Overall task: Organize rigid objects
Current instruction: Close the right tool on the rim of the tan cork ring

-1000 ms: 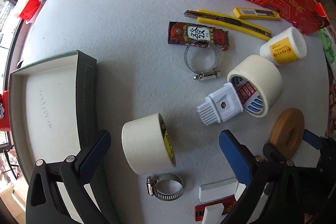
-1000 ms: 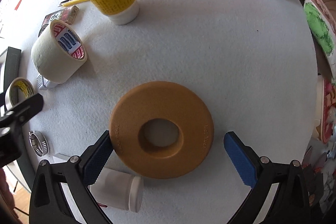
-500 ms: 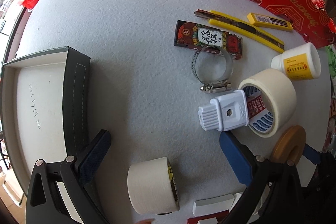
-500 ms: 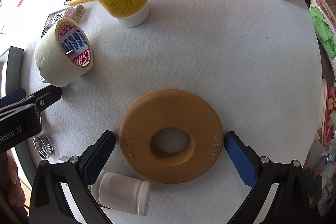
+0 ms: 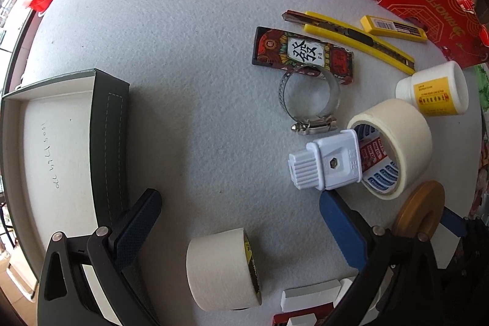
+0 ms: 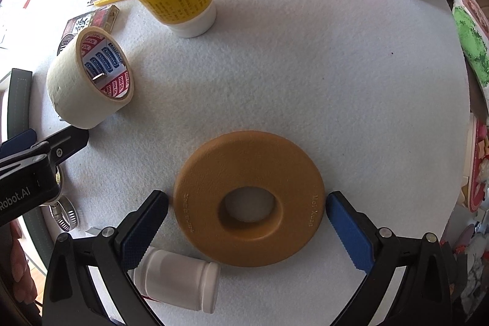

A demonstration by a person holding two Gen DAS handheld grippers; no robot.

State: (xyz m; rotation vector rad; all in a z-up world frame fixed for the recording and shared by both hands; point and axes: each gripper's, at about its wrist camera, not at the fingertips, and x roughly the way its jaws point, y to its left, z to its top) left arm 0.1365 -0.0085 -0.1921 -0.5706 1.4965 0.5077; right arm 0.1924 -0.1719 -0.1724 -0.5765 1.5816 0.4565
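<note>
Right gripper (image 6: 247, 214) spread wide on the white felt tabletop (image 6: 305, 66), its blue pads flanking the flat mustard-brown ring-shaped disc (image 6: 249, 197) at 9 and 3 o'clock, both pads just beside the rim, contact uncertain; a small white plastic bottle (image 6: 180, 283) lies on its side at the disc's 7 o'clock. Left gripper (image 5: 240, 226) spread wide and holding nothing, a cream masking tape roll (image 5: 223, 269) on edge between its fingers, the open dark green box with white lining (image 5: 58, 148) at 9 o'clock. A white plastic plug block (image 5: 325, 164) touches a second cream tape roll with a red and blue core label (image 5: 394, 152) at 2 o'clock, a steel hose clamp (image 5: 308, 100) beyond.

White felt tabletop (image 5: 189, 29) with tape rolls (image 5: 221, 269), hose clamp (image 5: 308, 100), yellow cutter (image 5: 348, 35), tan ring (image 6: 249, 199).
</note>
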